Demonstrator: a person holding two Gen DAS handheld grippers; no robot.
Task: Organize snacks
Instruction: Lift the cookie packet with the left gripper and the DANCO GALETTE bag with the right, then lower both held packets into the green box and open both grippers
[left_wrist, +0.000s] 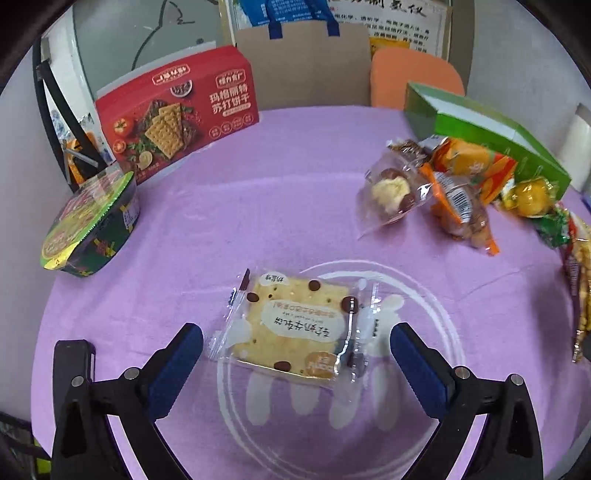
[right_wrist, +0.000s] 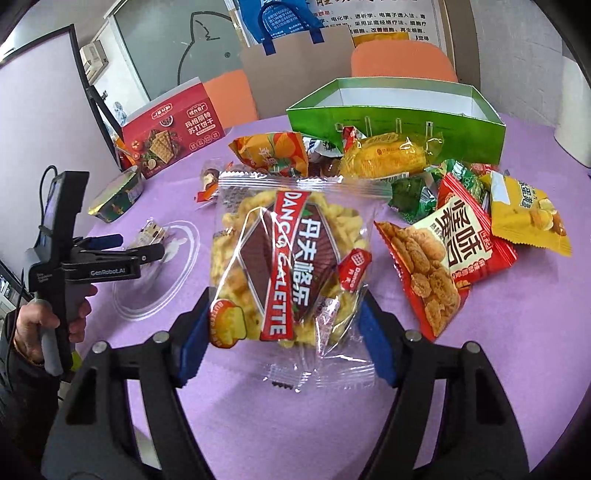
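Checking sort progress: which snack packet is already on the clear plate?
The square chocolate-chip cracker packet, alone on the clear plastic plate; other packets lie on the purple cloth.

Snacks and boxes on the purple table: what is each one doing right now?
Galette bag: gripped by the right gripper.
Cracker packet: lying on the clear plate, sealed.
Left gripper: open around the cracker packet, not touching.
Green box: open at the top.
Red cracker box: closed, standing up.
Noodle bowl: lid sealed, tilted.

Left claw (left_wrist: 296, 341) spread wide, low (fingers level); right claw (right_wrist: 284, 325) clamped, blue pads (right_wrist: 192, 343) pressing inward.
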